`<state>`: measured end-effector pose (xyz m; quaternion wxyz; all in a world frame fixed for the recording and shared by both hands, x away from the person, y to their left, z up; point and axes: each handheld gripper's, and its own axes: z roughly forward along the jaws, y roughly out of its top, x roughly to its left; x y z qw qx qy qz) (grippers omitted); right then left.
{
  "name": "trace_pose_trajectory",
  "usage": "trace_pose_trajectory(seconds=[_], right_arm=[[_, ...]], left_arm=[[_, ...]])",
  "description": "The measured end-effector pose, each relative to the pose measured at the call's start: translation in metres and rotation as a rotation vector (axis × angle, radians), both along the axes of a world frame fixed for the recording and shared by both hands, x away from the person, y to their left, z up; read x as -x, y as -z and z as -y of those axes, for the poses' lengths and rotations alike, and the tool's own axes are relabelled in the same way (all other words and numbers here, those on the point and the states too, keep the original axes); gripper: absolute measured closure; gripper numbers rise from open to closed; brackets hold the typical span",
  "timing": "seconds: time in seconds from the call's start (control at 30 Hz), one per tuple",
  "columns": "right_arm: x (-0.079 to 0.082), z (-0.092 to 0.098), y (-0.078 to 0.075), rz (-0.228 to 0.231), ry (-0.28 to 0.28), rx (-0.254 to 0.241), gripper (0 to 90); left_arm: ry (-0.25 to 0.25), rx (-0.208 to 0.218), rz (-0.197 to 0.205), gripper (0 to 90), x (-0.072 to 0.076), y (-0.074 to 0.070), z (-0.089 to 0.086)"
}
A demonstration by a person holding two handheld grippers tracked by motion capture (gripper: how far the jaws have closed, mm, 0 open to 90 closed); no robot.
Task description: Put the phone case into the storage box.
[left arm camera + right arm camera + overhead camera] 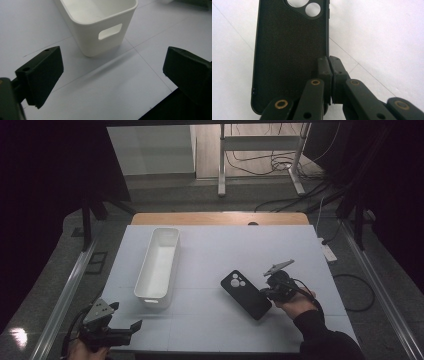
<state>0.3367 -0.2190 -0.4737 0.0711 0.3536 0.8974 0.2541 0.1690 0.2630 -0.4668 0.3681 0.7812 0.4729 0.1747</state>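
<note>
Phone case (246, 294) lies flat on the white table (215, 325) right of the bin (158, 262), our right gripper (329, 75) clenched on its long edge, left gripper (112, 72) released; so thin a pinch may slip during lifting

In the right gripper view the case (289, 50) ran off the top edge, its camera cut-outs cropped, and the right tongs (329, 72) hid its lower right corner. In the left gripper view the bin (100, 27) was cut off above. In the high view the left hand (82, 351) was cropped below.
</note>
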Motion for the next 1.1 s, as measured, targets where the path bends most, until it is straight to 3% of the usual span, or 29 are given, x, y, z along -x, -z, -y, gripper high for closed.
trace_pose_trajectory(seconds=[0.27,0.43,0.83,1.03,1.1], right_arm=[[0.004,0.0,-0.009,0.031,0.001,-0.032,88.2],[0.006,0.001,-0.013,0.054,0.005,-0.041,88.2],[0.01,0.002,-0.024,0.097,0.014,-0.081,88.2],[0.012,0.001,-0.027,0.11,0.013,-0.092,88.2],[0.013,0.0,-0.029,0.117,0.015,-0.102,88.3]], left_arm=[[-0.005,0.002,0.006,2.0,-0.001,-0.001,0.001],[-0.005,0.035,0.014,0.8,-0.004,-0.002,0.002],[0.043,0.063,0.022,0.2,-0.015,-0.013,0.018],[0.062,0.094,0.021,0.1,-0.02,-0.02,0.025],[0.076,0.125,0.023,0.1,-0.023,-0.025,0.027]])
